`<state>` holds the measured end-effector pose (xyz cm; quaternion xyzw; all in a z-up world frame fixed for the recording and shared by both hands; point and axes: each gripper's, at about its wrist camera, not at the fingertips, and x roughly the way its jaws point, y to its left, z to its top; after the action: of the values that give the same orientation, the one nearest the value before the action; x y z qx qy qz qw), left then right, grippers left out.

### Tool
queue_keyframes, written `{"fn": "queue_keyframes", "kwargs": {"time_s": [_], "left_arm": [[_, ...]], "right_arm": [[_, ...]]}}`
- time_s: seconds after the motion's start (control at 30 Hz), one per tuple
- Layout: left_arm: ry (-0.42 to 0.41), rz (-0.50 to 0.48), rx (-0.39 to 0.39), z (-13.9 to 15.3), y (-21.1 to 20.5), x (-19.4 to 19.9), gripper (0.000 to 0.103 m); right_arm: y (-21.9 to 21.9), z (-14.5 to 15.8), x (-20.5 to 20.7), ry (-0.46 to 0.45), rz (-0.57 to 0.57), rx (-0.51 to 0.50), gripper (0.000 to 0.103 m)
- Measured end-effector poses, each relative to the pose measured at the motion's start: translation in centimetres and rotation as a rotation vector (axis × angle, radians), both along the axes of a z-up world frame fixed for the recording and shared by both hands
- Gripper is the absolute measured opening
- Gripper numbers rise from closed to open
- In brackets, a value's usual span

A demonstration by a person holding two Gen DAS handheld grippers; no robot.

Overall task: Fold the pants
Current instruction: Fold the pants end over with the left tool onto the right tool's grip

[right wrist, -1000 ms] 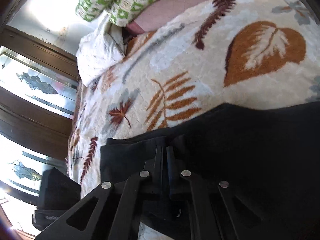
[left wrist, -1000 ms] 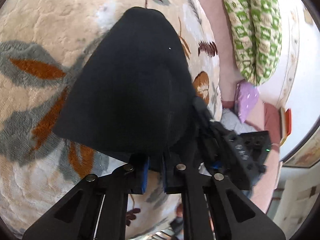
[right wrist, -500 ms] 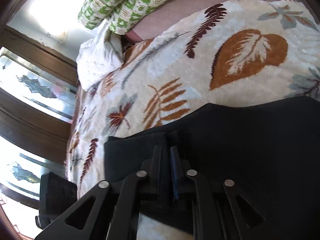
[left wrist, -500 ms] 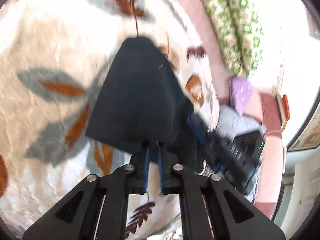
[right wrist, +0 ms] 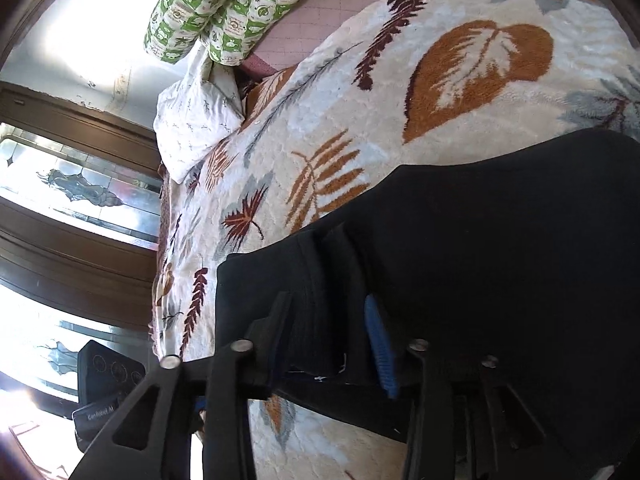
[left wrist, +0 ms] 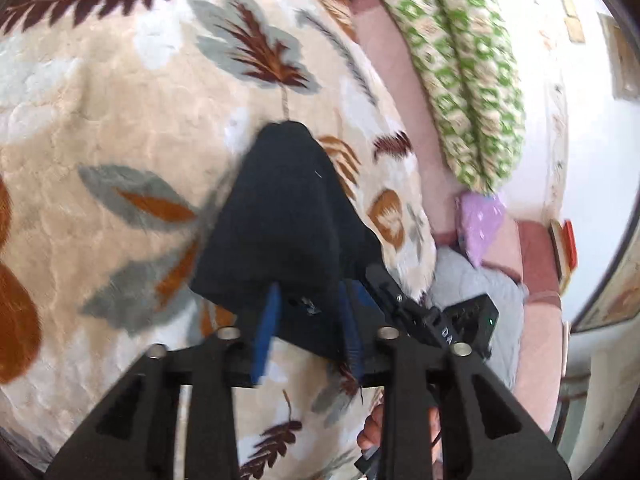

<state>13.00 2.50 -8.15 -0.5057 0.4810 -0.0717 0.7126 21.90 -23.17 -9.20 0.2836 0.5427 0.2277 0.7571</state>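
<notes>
Left gripper (left wrist: 308, 320) no longer clamped on the pants (left wrist: 288, 216): jaws opening, blue pads (left wrist: 264, 332) now apart with the cloth's near edge between them, lying on the blanket (left wrist: 100, 120). Same on the right gripper (right wrist: 332, 332): jaws opening, waistband freed from the pinch.

Left gripper (left wrist: 310, 320): matte black frame with triangular cut-outs in the finger arms; four round silver screw heads are seen across the linkage. Fingers (left wrist: 266, 326) are lined with blue ribbed pads. Right gripper (right wrist: 328, 340): same black frame, same silver screws, blue pad (right wrist: 380, 344) on the inner finger face. Beside the left gripper's right arm, white lettering and a small green light are noted on the right gripper's black body.
</notes>
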Motion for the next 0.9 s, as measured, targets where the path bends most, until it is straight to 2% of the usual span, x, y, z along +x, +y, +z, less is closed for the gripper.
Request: {"fn": "queue_keyframes", "kwargs": {"time_s": [0.13, 0.2, 0.27, 0.4, 0.5, 0.53, 0.57, 0.67, 0.77, 0.83, 0.9], "left_arm": [[0.049, 0.013, -0.030, -1.4, 0.2, 0.2, 0.029], [0.081, 0.019, -0.072, -2.1, -0.4, 0.5, 0.029], [0.084, 0.025, -0.059, -2.0, -0.7, 0.8, 0.029], [0.114, 0.057, -0.034, -2.4, -1.2, 1.7, 0.032], [0.149, 0.034, 0.011, -2.9, -1.8, 2.5, 0.029], [0.153, 0.023, 0.028, -2.8, -1.8, 2.7, 0.024], [0.150, 0.006, 0.047, -2.5, -1.9, 2.8, 0.019], [0.159, -0.043, 0.101, -1.7, -1.9, 2.8, 0.016], [0.180, -0.100, 0.138, -2.2, -2.3, 3.3, 0.016], [0.216, -0.106, 0.162, -3.0, -2.5, 3.3, 0.008], [0.211, -0.114, 0.168, -3.1, -2.5, 3.3, 0.007]], "right_arm": [[1.1, -0.6, 0.6, 0.007, 0.022, -0.058, 0.051], [1.6, -0.6, 0.8, 0.008, 0.037, -0.067, 0.054], [2.2, -0.5, 1.0, -0.001, 0.062, -0.090, 0.060], [2.9, -0.2, 1.0, -0.023, 0.106, -0.132, 0.060], [3.3, -0.1, 0.8, -0.046, 0.133, -0.191, 0.041], [3.3, -0.2, 0.8, -0.048, 0.139, -0.199, 0.016], [3.1, -0.3, 0.8, -0.039, 0.145, -0.175, 0.010], [2.3, 0.5, 0.4, -0.055, 0.135, -0.146, 0.009], [1.2, 2.0, 0.1, -0.093, 0.111, -0.142, 0.009], [0.2, 2.1, 0.4, -0.076, 0.089, -0.151, 0.009], [-0.1, 1.4, 0.6, -0.051, 0.082, -0.182, 0.009]]}}
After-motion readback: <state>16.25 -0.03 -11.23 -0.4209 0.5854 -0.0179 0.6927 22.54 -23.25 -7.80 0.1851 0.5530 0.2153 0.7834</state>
